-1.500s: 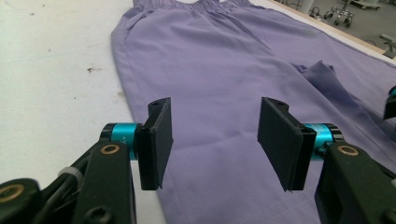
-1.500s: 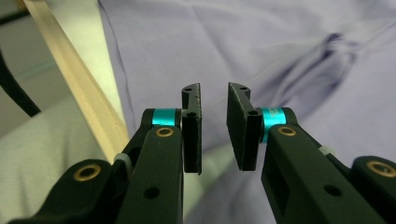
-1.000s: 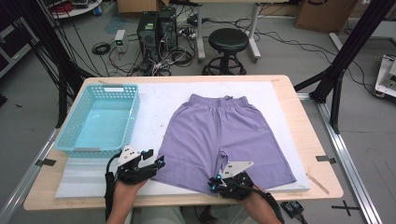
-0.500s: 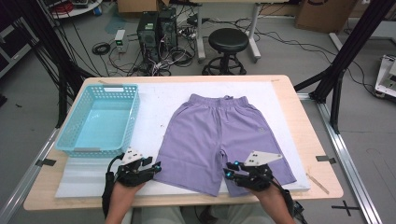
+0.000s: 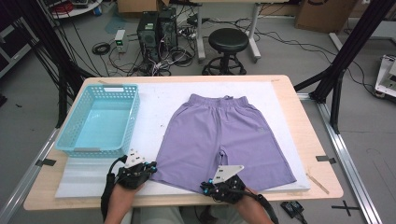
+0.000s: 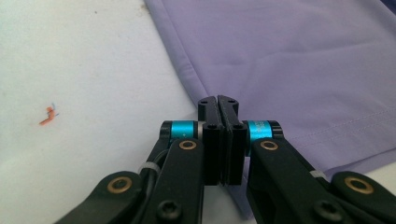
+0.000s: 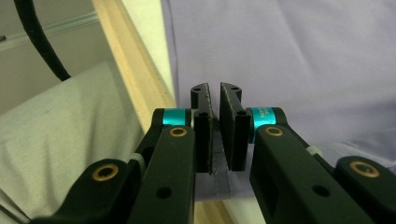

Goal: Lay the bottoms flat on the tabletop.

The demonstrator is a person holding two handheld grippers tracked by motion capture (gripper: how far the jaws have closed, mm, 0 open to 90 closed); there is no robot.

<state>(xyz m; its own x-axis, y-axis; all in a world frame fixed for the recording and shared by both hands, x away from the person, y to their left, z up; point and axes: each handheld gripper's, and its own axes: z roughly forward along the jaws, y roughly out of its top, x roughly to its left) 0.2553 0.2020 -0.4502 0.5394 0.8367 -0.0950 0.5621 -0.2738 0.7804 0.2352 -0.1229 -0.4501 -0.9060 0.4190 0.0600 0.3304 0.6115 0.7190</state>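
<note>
Purple shorts (image 5: 219, 135) lie flat on the white mat, waistband at the far side. My left gripper (image 5: 152, 168) is at the outer bottom corner of the left leg. In the left gripper view its jaws (image 6: 218, 100) have just closed and pinch the side edge of the shorts (image 6: 289, 60). My right gripper (image 5: 206, 188) is at the near hem by the table's front edge and points left. In the right gripper view its jaws (image 7: 216, 91) have been closing. A narrow gap remains, with the shorts (image 7: 289, 56) under and ahead of them.
A light blue plastic basket (image 5: 74, 150) stands on the left of the table. The white mat (image 5: 159, 100) covers most of the wooden top. The table's front edge (image 7: 126, 79) runs just left of the right jaws, with the person's pale clothing (image 7: 56, 130) beyond it.
The left jaws have closed onto the edge of the shorts. The right gripper swung out to the right leg's hem, then came back left and nearer the front edge.
</note>
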